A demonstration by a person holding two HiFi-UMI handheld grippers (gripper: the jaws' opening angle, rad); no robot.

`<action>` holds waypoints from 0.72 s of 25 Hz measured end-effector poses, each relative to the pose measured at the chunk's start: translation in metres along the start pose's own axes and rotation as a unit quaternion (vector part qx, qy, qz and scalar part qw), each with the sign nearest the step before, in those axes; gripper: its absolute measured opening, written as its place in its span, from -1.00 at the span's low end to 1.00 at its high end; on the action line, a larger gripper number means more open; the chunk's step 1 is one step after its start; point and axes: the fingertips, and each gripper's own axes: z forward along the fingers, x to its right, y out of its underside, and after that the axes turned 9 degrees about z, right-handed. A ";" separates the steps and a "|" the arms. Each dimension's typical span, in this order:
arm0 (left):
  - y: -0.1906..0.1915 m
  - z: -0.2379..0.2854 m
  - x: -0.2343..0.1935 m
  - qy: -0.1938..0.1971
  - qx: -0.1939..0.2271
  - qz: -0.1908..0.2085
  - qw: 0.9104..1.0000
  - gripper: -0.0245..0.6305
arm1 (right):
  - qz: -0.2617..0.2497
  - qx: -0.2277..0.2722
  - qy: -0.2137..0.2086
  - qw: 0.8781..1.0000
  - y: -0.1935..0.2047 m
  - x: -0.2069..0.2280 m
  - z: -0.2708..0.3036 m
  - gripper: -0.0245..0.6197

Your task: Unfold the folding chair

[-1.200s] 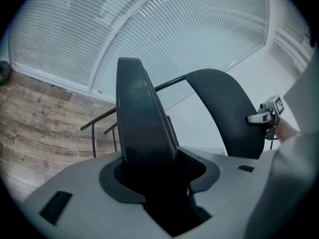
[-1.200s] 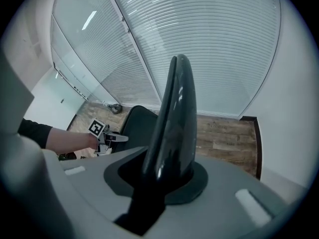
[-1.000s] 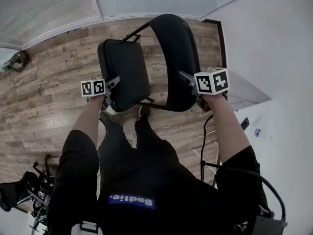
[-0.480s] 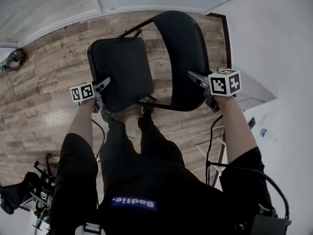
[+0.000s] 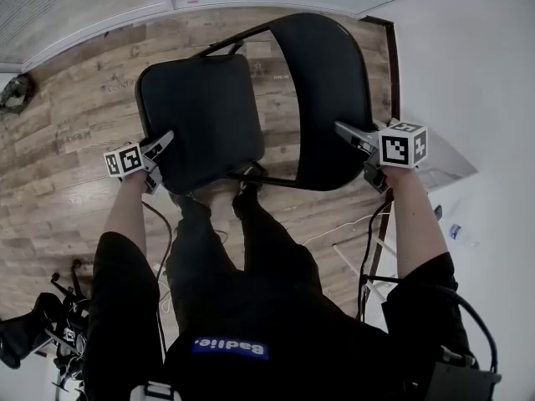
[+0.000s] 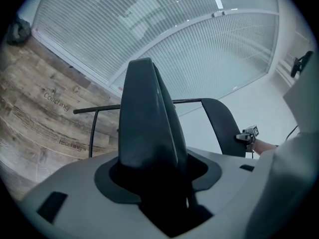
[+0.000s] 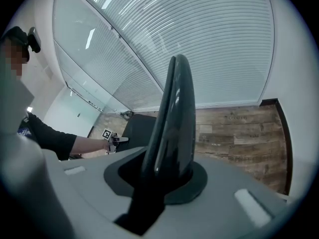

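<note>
Chair [image 5: 318,65] stands on the wooden floor [image 5: 75,132], its seat [image 5: 201,107] spread out before the backrest [image 5: 334,115]. Left tongs [image 5: 159,159] sit at the seat's near left corner, opening, with its edge between them. Right tongs [image 5: 355,149] clamp the backrest's right edge.

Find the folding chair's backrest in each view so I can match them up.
Head view: backrest upper centre-right, right of the seat.
Left gripper view: backrest right of centre, beyond the seat.
Right gripper view: backrest dead centre, edge-on, close to the camera.
Shared landmark: the wood-plank floor.
</note>
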 end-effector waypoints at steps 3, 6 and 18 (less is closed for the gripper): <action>0.004 -0.002 -0.010 0.011 0.003 -0.004 1.000 -0.23 | 0.002 0.002 -0.010 1.000 0.002 0.006 0.003 -0.68; 0.008 -0.006 -0.025 0.021 0.006 -0.010 1.000 -0.22 | 0.005 0.003 -0.016 1.000 0.004 0.007 0.012 -0.68; 0.023 -0.024 -0.096 0.061 0.009 -0.034 0.997 -0.15 | 0.018 0.004 -0.050 0.999 0.013 0.005 0.055 -0.68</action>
